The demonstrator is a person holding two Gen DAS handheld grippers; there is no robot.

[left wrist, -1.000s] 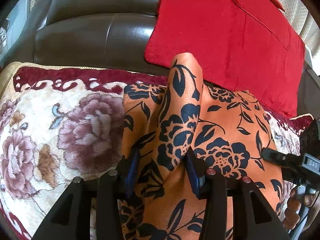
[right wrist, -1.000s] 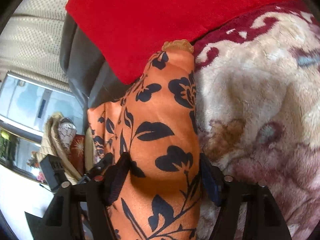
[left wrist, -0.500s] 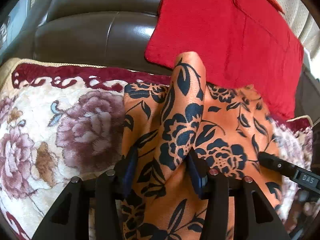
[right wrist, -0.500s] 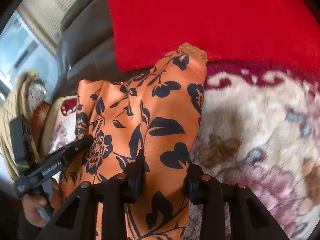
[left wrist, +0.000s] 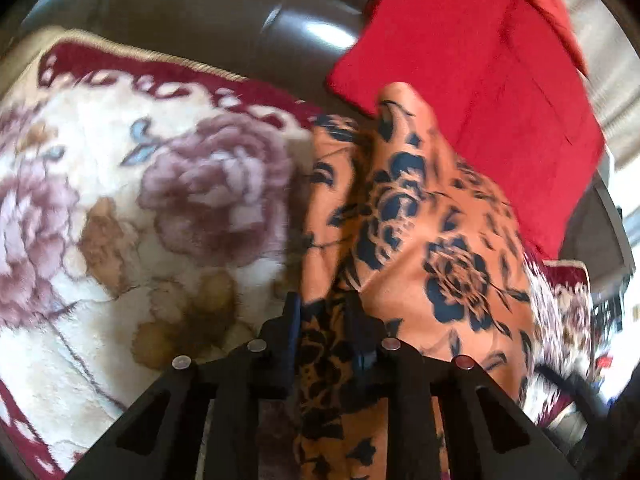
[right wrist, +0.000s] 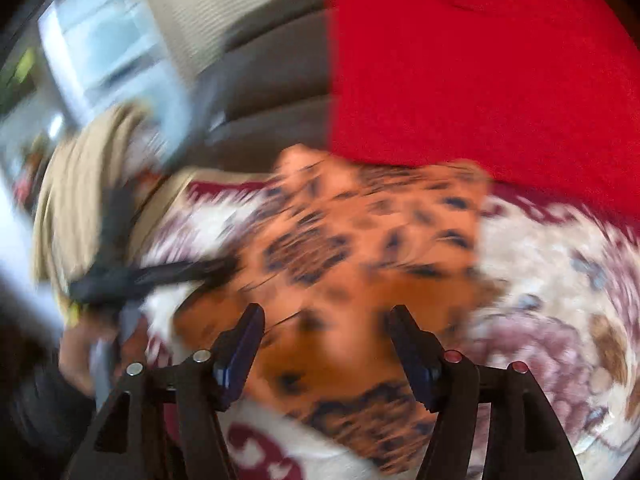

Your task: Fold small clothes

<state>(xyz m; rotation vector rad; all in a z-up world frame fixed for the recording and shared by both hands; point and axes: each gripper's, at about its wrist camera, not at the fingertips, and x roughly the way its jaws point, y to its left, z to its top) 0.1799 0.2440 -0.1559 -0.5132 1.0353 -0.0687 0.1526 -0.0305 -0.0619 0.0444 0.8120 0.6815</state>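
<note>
The left gripper (left wrist: 322,312) pinched the orange floral garment (left wrist: 432,240), which lay below the red cushion (left wrist: 472,80); the right gripper (right wrist: 326,320) gaped empty. Limp, light cloth seemed best taken by an edge.

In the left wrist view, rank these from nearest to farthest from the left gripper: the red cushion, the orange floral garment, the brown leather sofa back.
1. orange floral garment: pinched between the fingers of the left gripper, spreading ahead and right.
2. red cushion: beyond the garment, upper right.
3. brown leather sofa back: top of the view, behind the floral blanket.
</note>
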